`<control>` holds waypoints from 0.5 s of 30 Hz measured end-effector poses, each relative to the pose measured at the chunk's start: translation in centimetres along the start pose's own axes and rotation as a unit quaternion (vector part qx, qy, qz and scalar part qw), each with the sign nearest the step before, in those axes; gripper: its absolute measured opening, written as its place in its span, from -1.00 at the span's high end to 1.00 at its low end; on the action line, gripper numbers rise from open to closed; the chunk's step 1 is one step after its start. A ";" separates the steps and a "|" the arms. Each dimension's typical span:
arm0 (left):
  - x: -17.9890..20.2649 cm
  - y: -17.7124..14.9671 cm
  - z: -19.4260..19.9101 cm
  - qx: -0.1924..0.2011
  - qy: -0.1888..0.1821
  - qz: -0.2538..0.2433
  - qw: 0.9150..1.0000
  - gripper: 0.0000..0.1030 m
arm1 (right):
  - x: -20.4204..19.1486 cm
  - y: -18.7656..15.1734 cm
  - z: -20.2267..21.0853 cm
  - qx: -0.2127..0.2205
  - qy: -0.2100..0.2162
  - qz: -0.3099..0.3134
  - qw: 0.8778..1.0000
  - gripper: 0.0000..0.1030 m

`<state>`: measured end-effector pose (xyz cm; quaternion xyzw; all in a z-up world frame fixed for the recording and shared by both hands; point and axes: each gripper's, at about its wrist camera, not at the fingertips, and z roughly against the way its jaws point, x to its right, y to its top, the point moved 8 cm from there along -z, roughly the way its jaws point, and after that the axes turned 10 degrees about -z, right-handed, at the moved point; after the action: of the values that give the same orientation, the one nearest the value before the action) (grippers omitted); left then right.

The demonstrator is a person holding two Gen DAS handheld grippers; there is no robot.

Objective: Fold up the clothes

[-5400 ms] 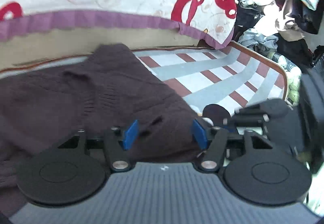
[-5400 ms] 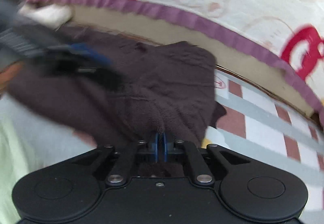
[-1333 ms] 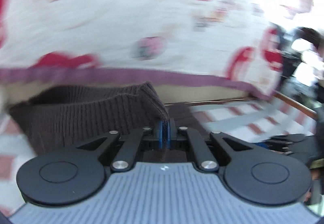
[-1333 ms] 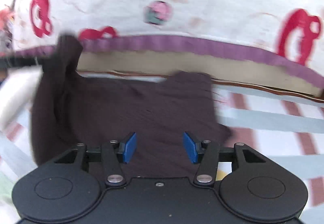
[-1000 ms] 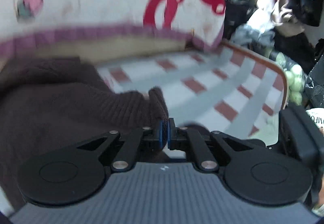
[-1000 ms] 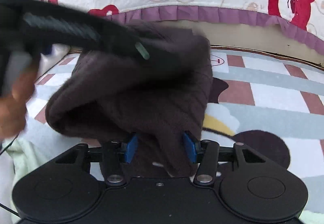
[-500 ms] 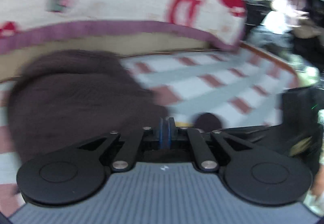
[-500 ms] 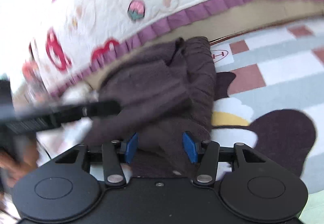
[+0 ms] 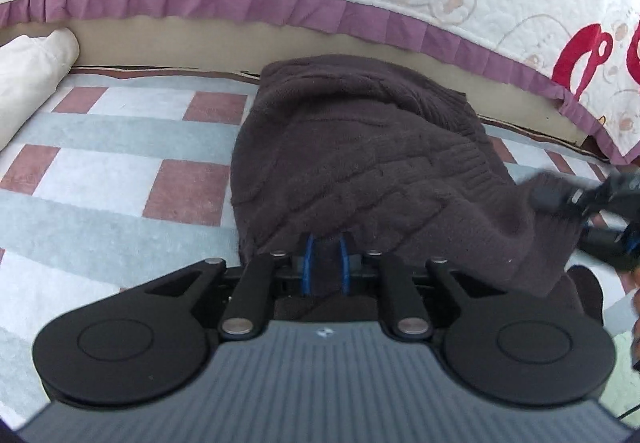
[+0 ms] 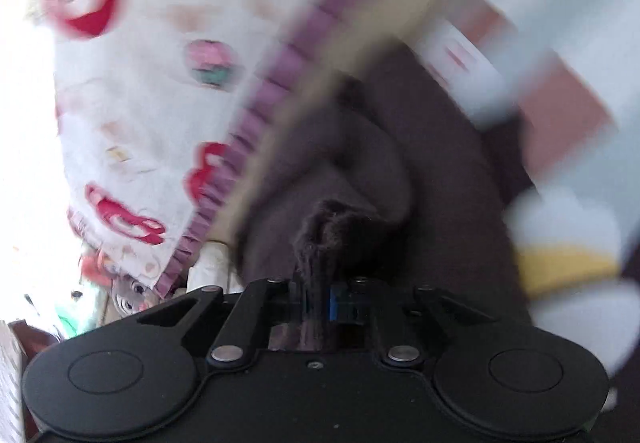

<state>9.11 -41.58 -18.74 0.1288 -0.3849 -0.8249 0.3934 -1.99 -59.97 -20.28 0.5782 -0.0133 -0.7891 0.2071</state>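
Left gripper (image 9: 325,270) level, fingers pinching brown sweater (image 9: 360,163) hem, right gripper (image 10: 320,299) tilted, fingers clamping bunched knit

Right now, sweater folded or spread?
Folded, not flat: the sweater is bunched in layers on the mat, with both the left gripper and right gripper pinching its edges.

dark brown sweater (image 9: 360,159), red-checked grey mat (image 9: 120,163)
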 end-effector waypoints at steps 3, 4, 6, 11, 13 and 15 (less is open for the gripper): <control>1.0 1.2 0.8 0.031 -0.011 -0.014 0.999 0.68 | -5.2 0.3 5.7 0.069 0.066 0.080 0.992 0.77; 1.7 1.7 1.2 0.042 -0.019 -0.024 0.999 0.66 | -5.4 -0.4 7.2 0.077 0.057 0.094 0.991 0.77; 3.2 2.3 1.6 0.060 -0.038 -0.026 0.997 0.54 | -3.4 -2.2 8.5 0.074 -0.005 0.118 0.990 0.78; 7.3 0.8 -1.0 0.027 -0.055 -0.059 0.996 0.41 | 3.9 -5.0 9.1 0.070 -0.138 0.117 0.981 0.78; 7.8 -0.4 -2.0 -0.001 -0.031 -0.092 0.995 0.41 | 4.2 -5.2 8.7 0.073 -0.150 0.128 0.978 0.78; 7.6 -1.2 -2.5 -0.022 -0.013 -0.112 0.993 0.41 | 3.3 -5.1 8.2 0.078 -0.147 0.150 0.975 0.78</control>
<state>4.78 -48.18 -20.61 0.1518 -0.3548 -0.8737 0.2961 -11.93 -58.21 -21.89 0.4617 -0.1922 -0.8218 0.2730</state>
